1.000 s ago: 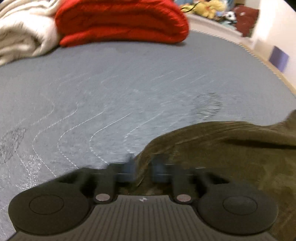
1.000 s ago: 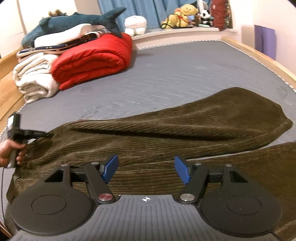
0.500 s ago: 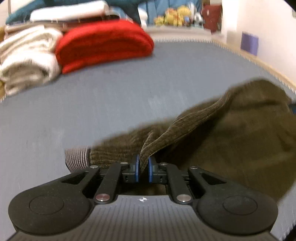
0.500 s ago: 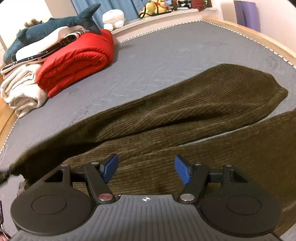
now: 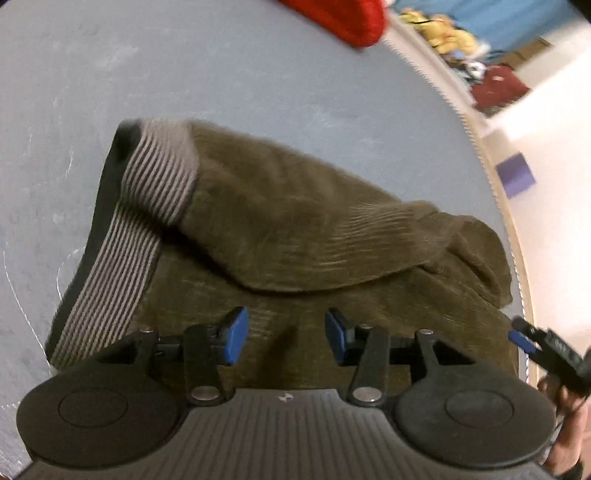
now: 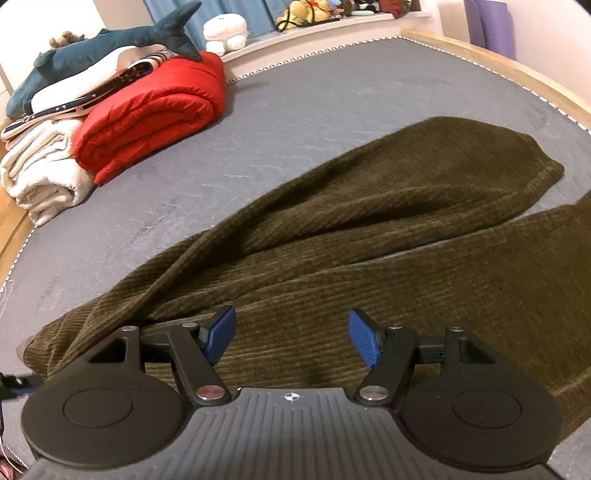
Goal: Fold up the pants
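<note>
Olive-brown corduroy pants [image 6: 369, 236] lie on the grey mattress [image 6: 332, 92], two legs running to the right. In the left wrist view the pants [image 5: 314, 229] show a grey striped inner waistband [image 5: 122, 236] turned outward at the left, with one fabric layer lying over another. My left gripper [image 5: 282, 336] is open and empty just above the fabric near the waist. My right gripper [image 6: 291, 338] is open and empty over the lower leg; it also shows at the right edge of the left wrist view [image 5: 546, 350], held by a hand.
A rolled red blanket [image 6: 155, 110], a folded cream towel [image 6: 40, 173] and a blue shark plush [image 6: 92, 51] sit at the mattress's far left. Plush toys [image 6: 314, 13] line the far ledge. A wooden bed edge [image 6: 498, 66] runs along the right.
My left gripper was shut on the waist edge and carried it rightward; now it is open and the fabric lies folded over. My right gripper stayed open over the leg.
</note>
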